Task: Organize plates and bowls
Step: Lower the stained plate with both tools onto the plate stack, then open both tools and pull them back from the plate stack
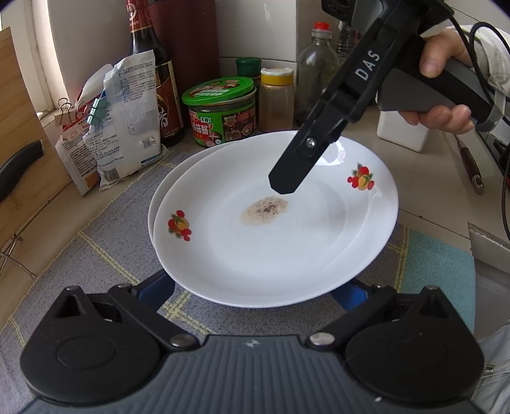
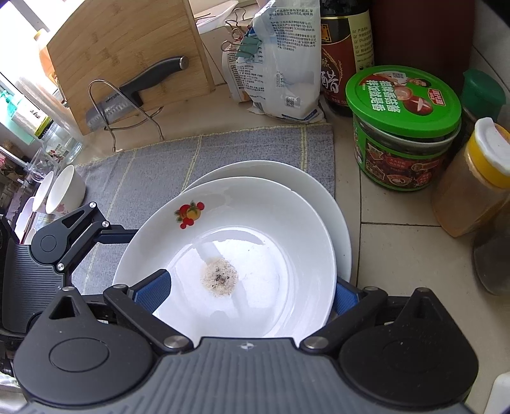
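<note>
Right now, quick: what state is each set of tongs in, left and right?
Left tongs: open, fingers spread at the near rim of the top plate, gripping nothing.
Right tongs: open over the same plate, gripping nothing.

Daylight pours through a bright window point(image 2: 19, 28) (upper left) onto the beige tiled countertop point(image 2: 395, 242), beneath a grey checked cloth mat point(image 2: 159, 168).

both wrist views sit close above the plate point(image 1: 274, 229) point(image 2: 255, 235), angled down. we face the jars from the left one, the cutting board from the right; they share plate and mat point(image 1: 105, 235) point(image 2: 153, 172).
</note>
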The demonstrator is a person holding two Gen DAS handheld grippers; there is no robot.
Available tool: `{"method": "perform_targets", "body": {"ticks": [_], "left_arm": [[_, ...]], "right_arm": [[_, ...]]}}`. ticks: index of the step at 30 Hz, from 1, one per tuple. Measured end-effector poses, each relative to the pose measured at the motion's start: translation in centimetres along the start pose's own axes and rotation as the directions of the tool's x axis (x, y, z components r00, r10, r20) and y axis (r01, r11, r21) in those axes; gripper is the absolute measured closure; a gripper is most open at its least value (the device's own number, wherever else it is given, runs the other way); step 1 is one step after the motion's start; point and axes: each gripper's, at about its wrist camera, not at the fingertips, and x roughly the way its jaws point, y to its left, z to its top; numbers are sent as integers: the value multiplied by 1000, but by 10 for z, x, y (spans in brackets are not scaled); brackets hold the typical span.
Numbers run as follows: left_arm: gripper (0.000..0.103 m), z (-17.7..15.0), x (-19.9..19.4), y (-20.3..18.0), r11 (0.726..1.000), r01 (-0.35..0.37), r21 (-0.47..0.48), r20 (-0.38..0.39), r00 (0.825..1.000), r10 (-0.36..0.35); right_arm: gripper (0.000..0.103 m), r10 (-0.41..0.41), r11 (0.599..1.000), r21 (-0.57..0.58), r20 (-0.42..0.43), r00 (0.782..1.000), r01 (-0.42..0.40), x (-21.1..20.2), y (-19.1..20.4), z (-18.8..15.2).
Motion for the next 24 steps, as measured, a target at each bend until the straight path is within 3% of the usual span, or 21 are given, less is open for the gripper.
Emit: {"method": "perform_targets", "body": {"ticks": [12, 18, 22, 24], "left_arm": [[1, -3, -7, -2, 999, -33, -6, 20, 999, 33], [1, -6, -17, -2, 998, -49, -33, 36, 998, 51], [1, -9, -24, -3, 997, -60, -55, 43, 997, 63], [1, -10, -28, -3, 996, -66, -64, 52, 996, 69]], "right_arm": [[0, -50, 999, -2, 31, 998, 50, -9, 5, -7], [0, -114, 992, -44, 47, 992, 116, -6, 15, -11], [0, -210, 971, -109, 32, 977, 212, 3, 22, -16], [0, -206, 971, -115, 40, 978, 209, 3, 21, -20]]}}
